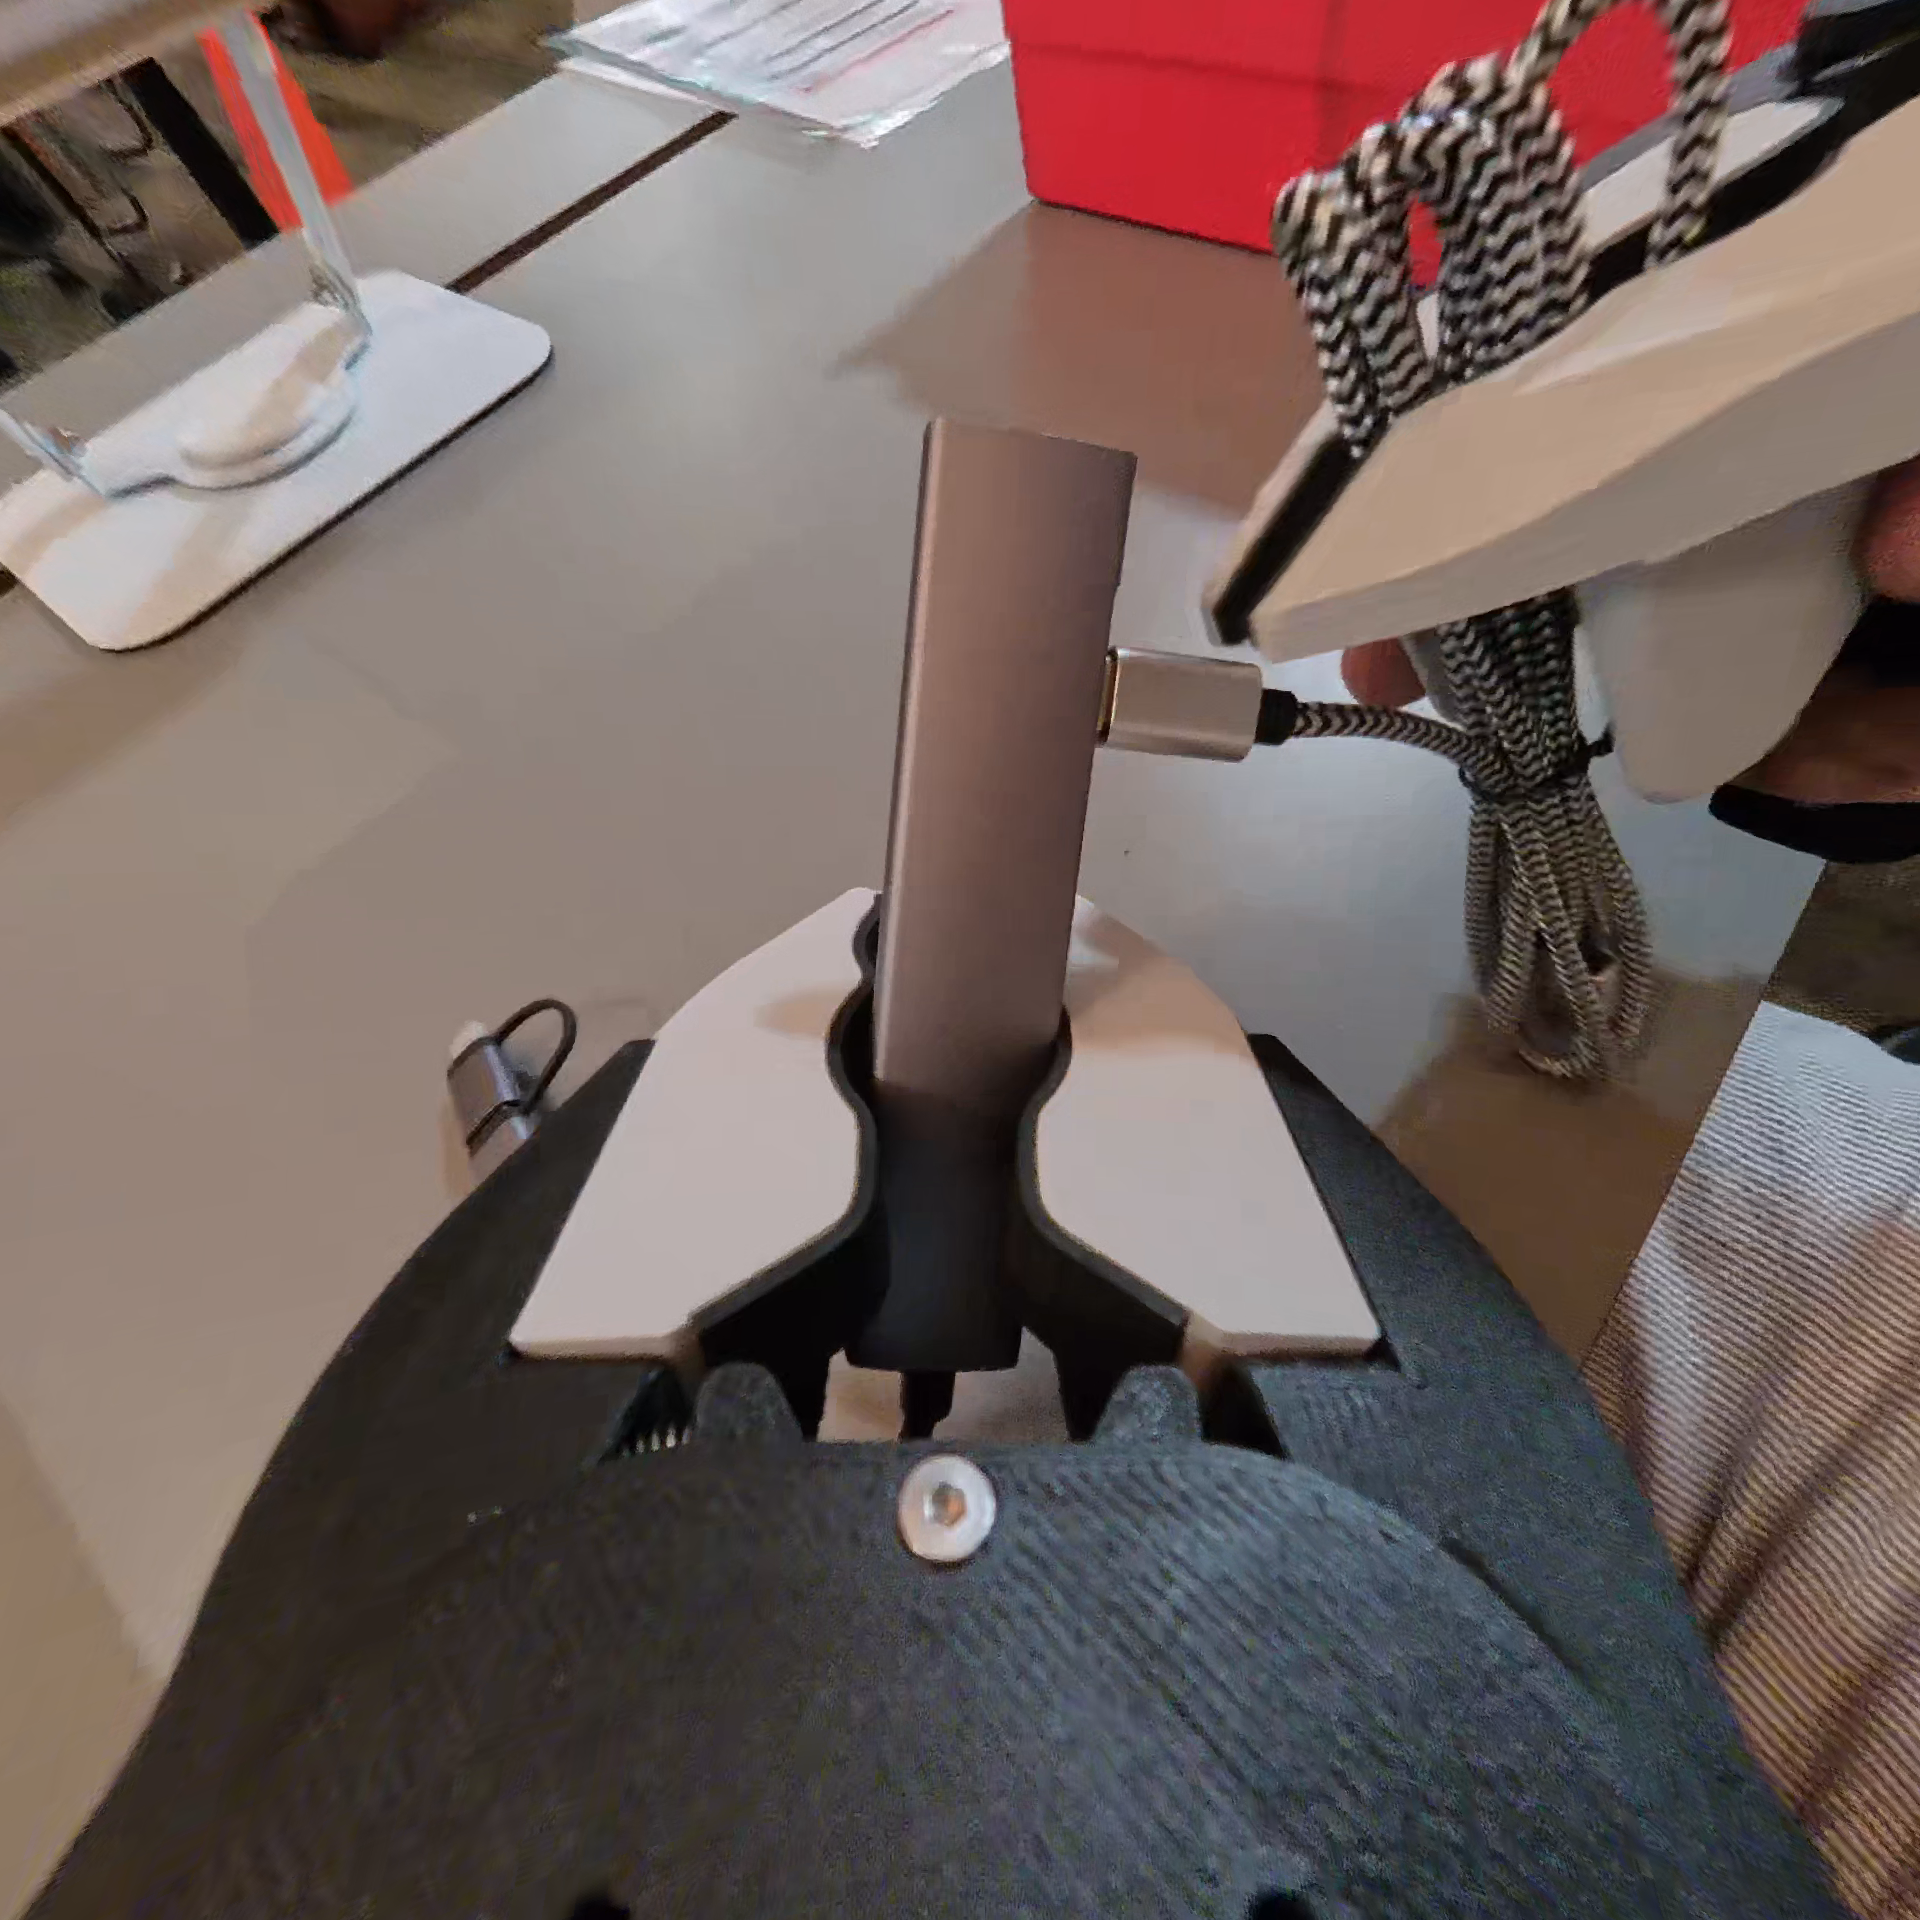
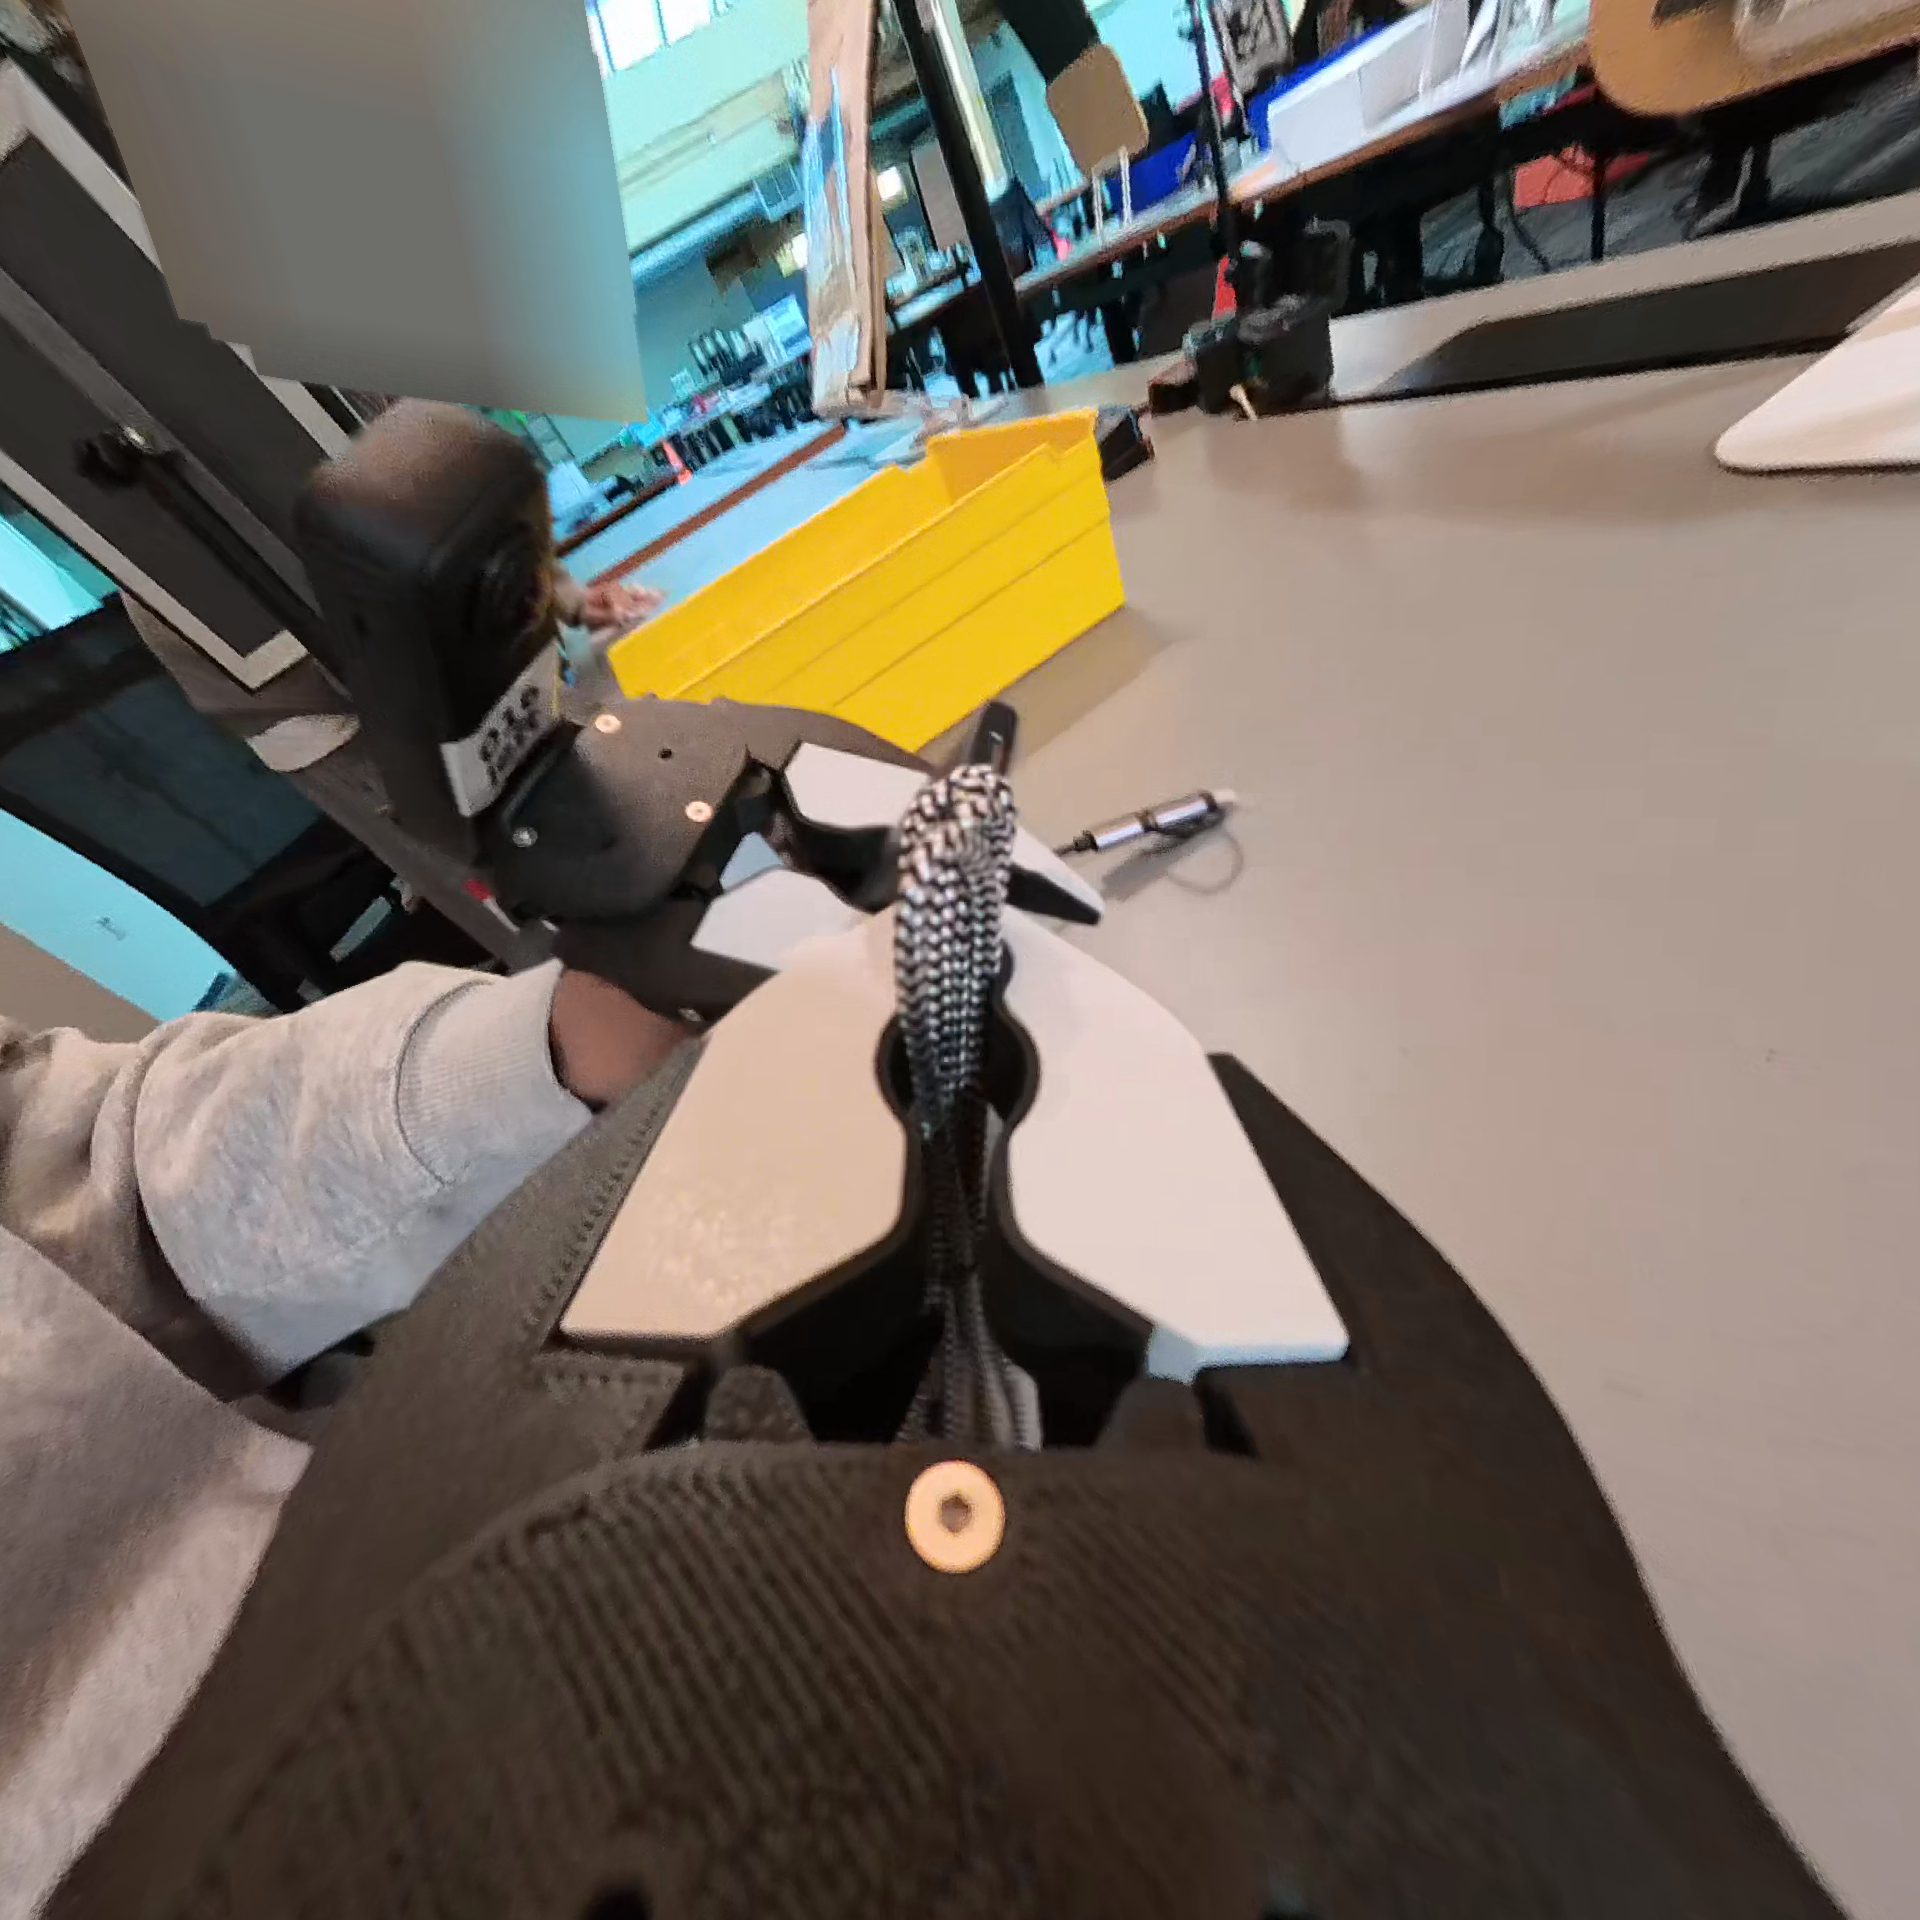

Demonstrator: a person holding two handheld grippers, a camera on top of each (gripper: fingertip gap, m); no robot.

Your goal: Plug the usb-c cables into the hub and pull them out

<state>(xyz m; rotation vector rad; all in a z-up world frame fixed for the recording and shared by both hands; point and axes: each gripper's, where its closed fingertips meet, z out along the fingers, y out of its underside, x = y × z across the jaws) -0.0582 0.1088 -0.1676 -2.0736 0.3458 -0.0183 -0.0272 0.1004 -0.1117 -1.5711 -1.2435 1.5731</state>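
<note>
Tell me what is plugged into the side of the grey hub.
A silver USB-C plug on a black-and-white braided cable sits in the slim grey metal hub. The port and the plug's tip are hidden.

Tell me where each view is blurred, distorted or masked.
Left wrist view: the hub in the left tool is sharp, but the right tool and braided cable are smeared; straight table edges bow. Right wrist view: a flat mosaic patch fills the upper left, the background is soft, and the yellow bin is slightly blurred.
</note>
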